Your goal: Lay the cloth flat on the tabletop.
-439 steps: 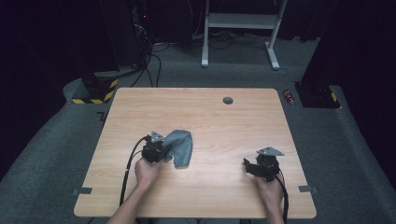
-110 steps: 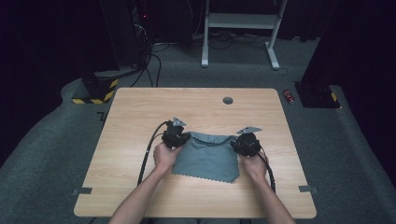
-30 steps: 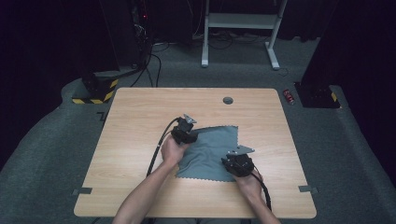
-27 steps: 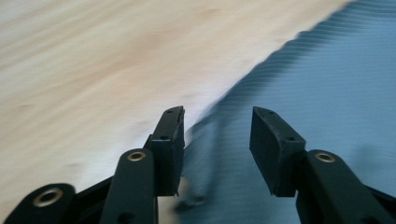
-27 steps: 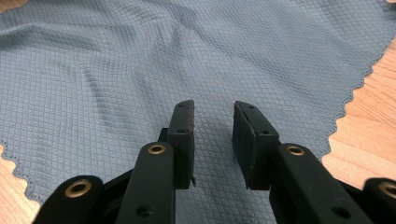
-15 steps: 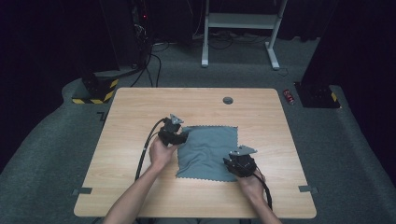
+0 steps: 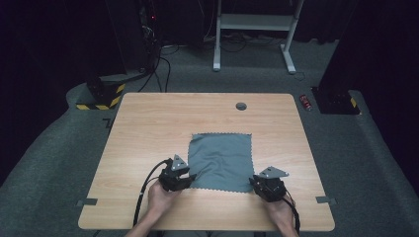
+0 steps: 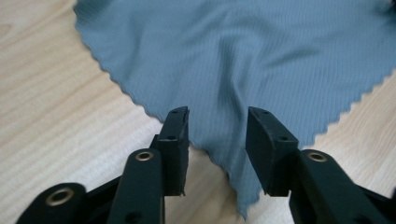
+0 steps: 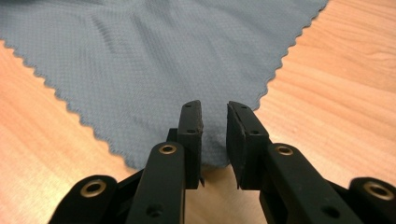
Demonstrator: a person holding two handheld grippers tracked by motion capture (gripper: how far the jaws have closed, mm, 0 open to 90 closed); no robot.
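Lying flat, grey cloth (image 7: 221, 160), near corners between both tongs' jaws

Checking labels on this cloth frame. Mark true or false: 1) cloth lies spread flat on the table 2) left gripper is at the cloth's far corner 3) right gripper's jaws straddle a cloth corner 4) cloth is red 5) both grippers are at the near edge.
1) True: the grey cloth lies spread on the table, with slight wrinkles.
2) False: the left gripper is at its near left corner.
3) True: the right gripper has the corner between its jaws, with a gap showing.
4) False: it is grey-blue.
5) True.
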